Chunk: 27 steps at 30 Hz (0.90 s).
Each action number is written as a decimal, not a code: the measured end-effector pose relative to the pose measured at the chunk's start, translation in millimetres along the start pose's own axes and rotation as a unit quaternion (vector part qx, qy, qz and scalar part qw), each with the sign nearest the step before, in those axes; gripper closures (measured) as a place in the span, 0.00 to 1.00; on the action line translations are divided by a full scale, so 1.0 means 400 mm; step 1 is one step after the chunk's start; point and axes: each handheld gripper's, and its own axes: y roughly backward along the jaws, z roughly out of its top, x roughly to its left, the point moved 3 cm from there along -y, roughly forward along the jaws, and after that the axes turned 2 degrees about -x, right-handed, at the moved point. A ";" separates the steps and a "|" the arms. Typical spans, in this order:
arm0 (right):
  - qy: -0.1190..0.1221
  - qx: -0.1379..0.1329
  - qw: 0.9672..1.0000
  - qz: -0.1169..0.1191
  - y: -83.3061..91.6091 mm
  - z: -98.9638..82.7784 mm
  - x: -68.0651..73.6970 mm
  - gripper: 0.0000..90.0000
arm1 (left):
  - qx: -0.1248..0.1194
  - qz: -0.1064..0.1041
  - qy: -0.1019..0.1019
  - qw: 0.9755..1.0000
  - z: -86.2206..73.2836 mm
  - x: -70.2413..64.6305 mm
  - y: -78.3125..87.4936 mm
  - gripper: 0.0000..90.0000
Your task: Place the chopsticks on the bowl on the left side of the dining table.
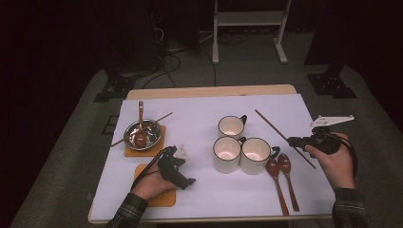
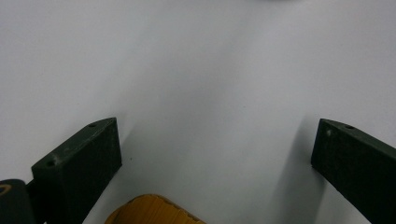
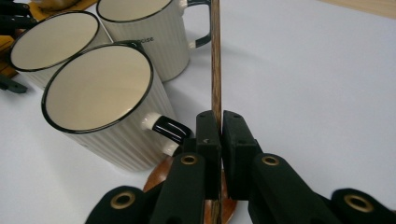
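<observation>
High view: white sheet (image 1: 204, 190) covers the table. The right gripper (image 1: 295, 141) sits at the right edge, jaws clamped on a loose chopstick (image 1: 284, 137) that runs diagonally from behind the mugs toward the person's right hand (image 1: 337, 164). Three cream mugs (image 1: 235, 147) cluster mid-table, two wooden spoons (image 1: 281, 183) lying just right of them. Far left, a metal bowl (image 1: 141, 134) on an orange coaster holds a spoon, with another chopstick across its rim. The left gripper (image 1: 183, 178) rests near a second orange coaster (image 1: 164, 197), held by the left hand (image 1: 152, 185).

Left gripper view: jaws spread wide, nothing between them, only bare white sheet; the edge of the orange coaster (image 2: 152, 211) pokes in at the bottom between the jaw bases.

Right gripper view: jaws closed tight on the chopstick (image 3: 215, 60), which sits pinched in the narrow slit and runs straight up and away. Nearest mug (image 3: 100, 105) stands just left of the jaws, handle toward them. A spoon bowl (image 3: 161, 175) shows under the jaws.
</observation>
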 end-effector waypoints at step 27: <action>0.042 0.007 0.998 0.055 -0.049 0.055 0.050 0.95 | 0.000 -0.001 0.000 1.000 0.000 0.000 0.000 0.01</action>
